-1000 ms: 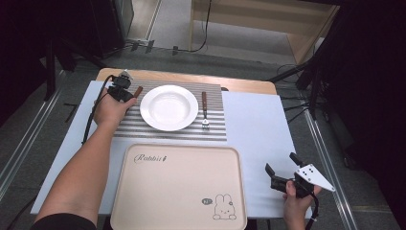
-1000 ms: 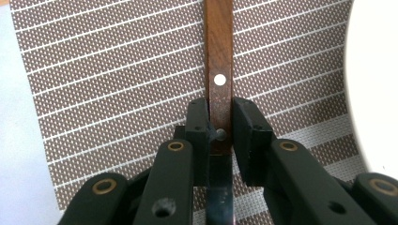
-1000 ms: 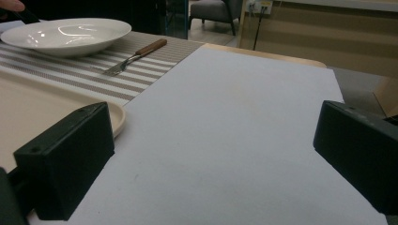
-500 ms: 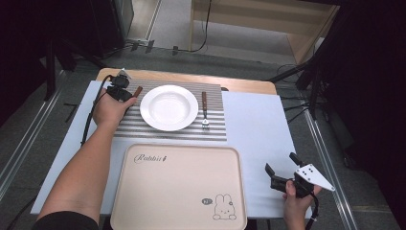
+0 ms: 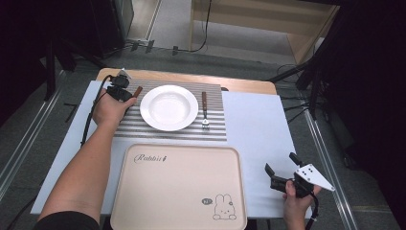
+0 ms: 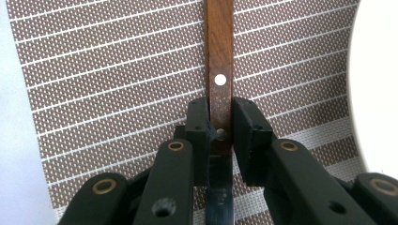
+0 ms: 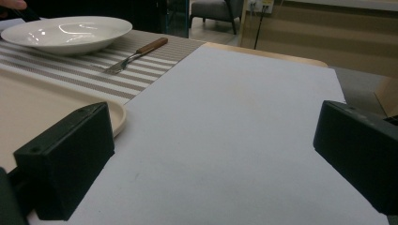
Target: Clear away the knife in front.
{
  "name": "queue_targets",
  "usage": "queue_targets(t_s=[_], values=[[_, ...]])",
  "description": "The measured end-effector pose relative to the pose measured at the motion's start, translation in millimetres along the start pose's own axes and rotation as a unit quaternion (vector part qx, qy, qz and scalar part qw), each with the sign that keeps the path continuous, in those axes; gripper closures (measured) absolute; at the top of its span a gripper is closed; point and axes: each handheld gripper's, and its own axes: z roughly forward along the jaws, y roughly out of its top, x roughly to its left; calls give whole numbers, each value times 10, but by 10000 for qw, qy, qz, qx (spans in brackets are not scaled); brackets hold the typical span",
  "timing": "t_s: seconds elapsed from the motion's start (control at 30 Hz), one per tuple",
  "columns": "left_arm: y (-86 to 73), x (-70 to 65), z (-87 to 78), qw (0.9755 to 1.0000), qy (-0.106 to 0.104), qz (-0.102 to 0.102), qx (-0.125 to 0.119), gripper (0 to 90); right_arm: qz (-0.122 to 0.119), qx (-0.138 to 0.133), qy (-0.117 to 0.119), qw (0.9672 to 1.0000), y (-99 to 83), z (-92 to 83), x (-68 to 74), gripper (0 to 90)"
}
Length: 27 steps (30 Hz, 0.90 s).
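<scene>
1. Left gripper [image 6: 219, 123] pinches the wooden handle of a knife [image 6: 219, 70]; both pads sit flat against the handle's sides, just beyond the point where the steel blade begins.
2. From the high view, the left gripper [image 5: 125, 94] sits at the far left corner of the striped placemat [image 5: 143, 128], with the knife's brown handle [image 5: 137, 91] poking out toward the white plate [image 5: 169, 107].
3. The left forearm stretches from the near bottom edge diagonally up across the bench [image 5: 253, 124], the hand [image 5: 109, 109] wrapped around the gripper body, its cable trailing back along the wrist.
4. In the left gripper view, the knife lies along the placemat [image 6: 117, 70], handle pointing away from the camera, with the plate's rim [image 6: 375, 84] just to its side.
5. Right gripper [image 5: 281, 168] is spread wide and holds nothing; it is held in the right hand [image 5: 296, 199] near the bench's near right corner, beside the beige tray [image 5: 182, 191].
6. Seen from the right gripper view, its black jaws stand far apart over bare white bench [image 7: 234, 117], aimed level toward the fork [image 7: 136, 55] and plate [image 7: 65, 33].
</scene>
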Motion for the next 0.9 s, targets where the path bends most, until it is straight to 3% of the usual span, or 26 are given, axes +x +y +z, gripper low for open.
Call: queue_targets(t_s=[0.3, 0.43, 0.67, 0.77, 0.9], values=[[-14, -17, -2, 9999, 56, 149, -37, 759, 16, 11, -3, 10000, -1, -1, 0, 0], [-10, 15, -2, 9999, -62, 134, -27, 759, 2, 9, -2, 10000, 0, 1, 0, 0], [-9, 1, -3, 9999, -14, 109, -28, 760, 16, 6, 2, 10000, 0, -1, 0, 0], [-28, 24, -4, 9999, -93, 58, -101, 760, 8, 4, 6, 10000, -1, -3, -1, 0], [-29, -4, -5, 9997, 16, 216, -114, 761, 2, -1, 9, 10000, 1, 2, -4, 0]])
